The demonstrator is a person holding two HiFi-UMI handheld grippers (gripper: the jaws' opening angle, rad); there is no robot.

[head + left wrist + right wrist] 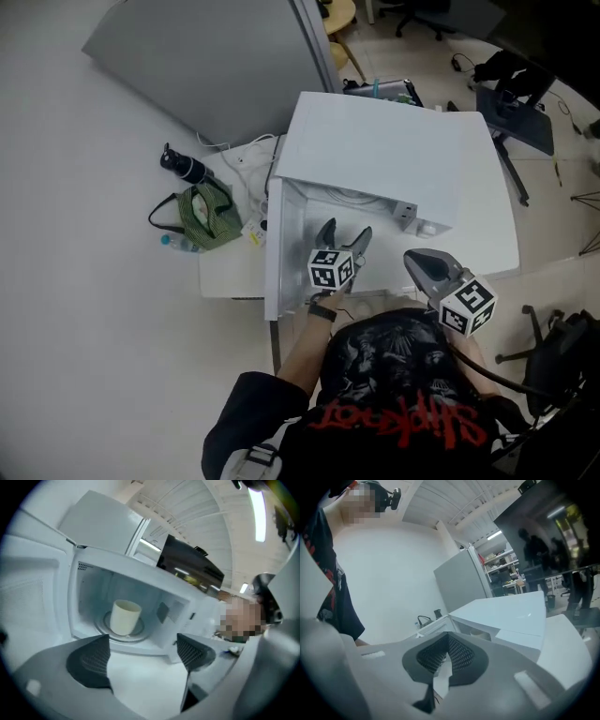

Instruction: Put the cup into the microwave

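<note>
The cup stands upright on the round plate inside the open microwave, so the left claw is spread and empty just outside the opening, while the right claw, pressed together on nothing, hangs aside, probably free for the door.

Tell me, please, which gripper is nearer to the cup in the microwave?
Left. The left gripper is at the microwave's open front, jaws apart, facing the cup. The right gripper is off to the right, outside the cavity.

One cup, one microwave, two tools
</note>
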